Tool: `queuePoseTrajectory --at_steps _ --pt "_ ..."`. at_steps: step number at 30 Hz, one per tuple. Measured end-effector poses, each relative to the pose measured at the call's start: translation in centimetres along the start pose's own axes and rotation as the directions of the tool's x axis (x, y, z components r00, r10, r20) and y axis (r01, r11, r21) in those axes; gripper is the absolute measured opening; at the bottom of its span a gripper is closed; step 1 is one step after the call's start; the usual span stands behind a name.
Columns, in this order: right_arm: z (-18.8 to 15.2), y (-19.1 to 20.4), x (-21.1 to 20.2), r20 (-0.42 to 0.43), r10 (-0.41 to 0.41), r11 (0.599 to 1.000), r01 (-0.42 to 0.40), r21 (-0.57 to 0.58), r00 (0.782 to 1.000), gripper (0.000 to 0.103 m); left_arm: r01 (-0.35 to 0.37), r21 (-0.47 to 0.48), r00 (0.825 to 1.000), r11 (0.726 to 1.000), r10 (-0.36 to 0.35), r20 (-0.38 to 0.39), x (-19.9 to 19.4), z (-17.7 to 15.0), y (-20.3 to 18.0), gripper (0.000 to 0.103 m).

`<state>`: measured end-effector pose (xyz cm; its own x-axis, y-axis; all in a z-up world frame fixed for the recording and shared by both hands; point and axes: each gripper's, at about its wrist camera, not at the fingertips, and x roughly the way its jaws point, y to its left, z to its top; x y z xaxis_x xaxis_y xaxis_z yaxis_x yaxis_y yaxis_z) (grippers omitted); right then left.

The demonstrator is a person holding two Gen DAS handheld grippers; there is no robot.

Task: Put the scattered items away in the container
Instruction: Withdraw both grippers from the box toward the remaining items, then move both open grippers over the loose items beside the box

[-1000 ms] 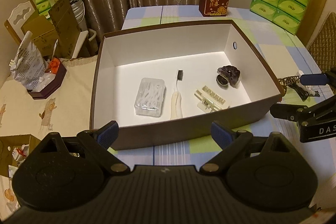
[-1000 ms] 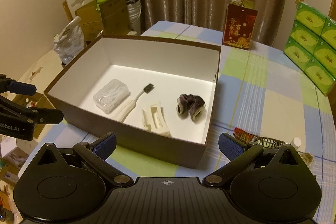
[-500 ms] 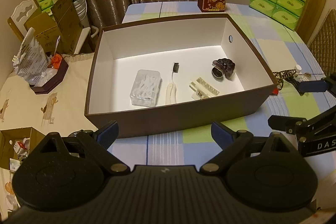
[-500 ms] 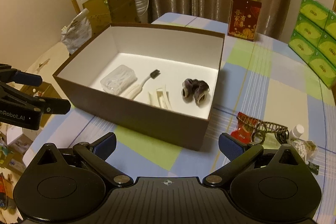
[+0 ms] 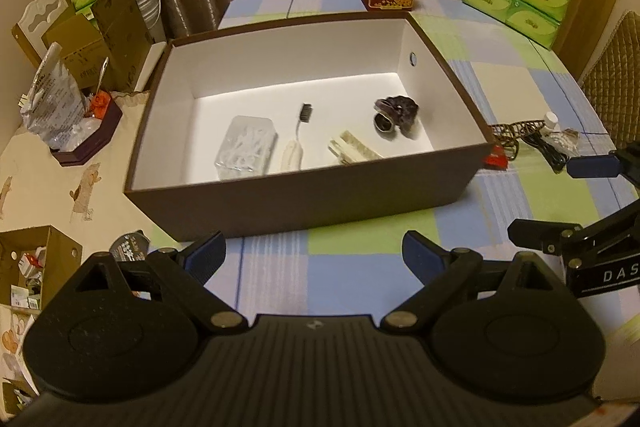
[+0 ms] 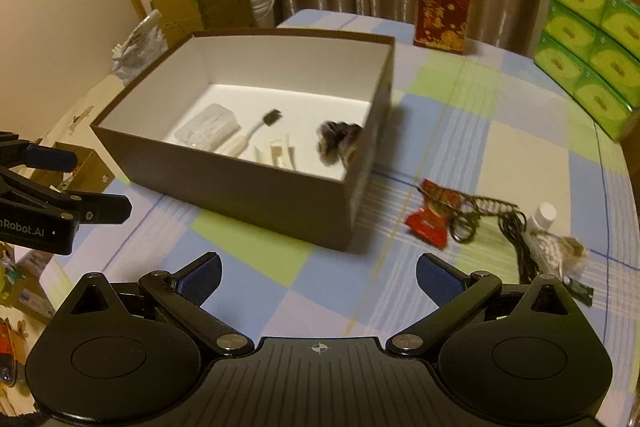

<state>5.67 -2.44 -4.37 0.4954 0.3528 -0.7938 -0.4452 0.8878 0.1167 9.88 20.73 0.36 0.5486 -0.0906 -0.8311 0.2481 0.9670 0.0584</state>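
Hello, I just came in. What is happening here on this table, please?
A person with a gripper in each hand is tidying small items into the brown box. The toothbrush, clear plastic case, hair clip and dark scrunchie lie inside it. A red packet, black cable and small white-capped bottle are on the cloth to its right. The left gripper and right gripper are both open and empty, hovering in front of the box.

Box (image 5: 304, 195) — matt brown card outside, smooth white inside. Case (image 5: 247, 143) — clear glossy plastic. Tablecloth (image 6: 472, 131) — checked woven cloth. Red packet (image 6: 427, 223) glossy. Scrunchie (image 5: 396, 111) soft fabric.
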Motion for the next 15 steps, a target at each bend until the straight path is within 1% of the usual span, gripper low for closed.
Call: queuePoseTrajectory --at_steps 9,15 --pt "-1.8 -4.2 -1.7 -0.016 -0.019 0.998 0.02 0.061 1.0 0.101 0.011 0.031 1.0 0.999 -0.01 -0.025 0.9 -0.2 -4.3 0.093" --pt "-3.2 -8.2 -3.4 -0.028 -0.056 0.991 0.059 0.12 0.998 0.101 0.053 0.057 0.998 0.997 -0.05 -0.046 1.9 -0.2 -7.9 0.093"
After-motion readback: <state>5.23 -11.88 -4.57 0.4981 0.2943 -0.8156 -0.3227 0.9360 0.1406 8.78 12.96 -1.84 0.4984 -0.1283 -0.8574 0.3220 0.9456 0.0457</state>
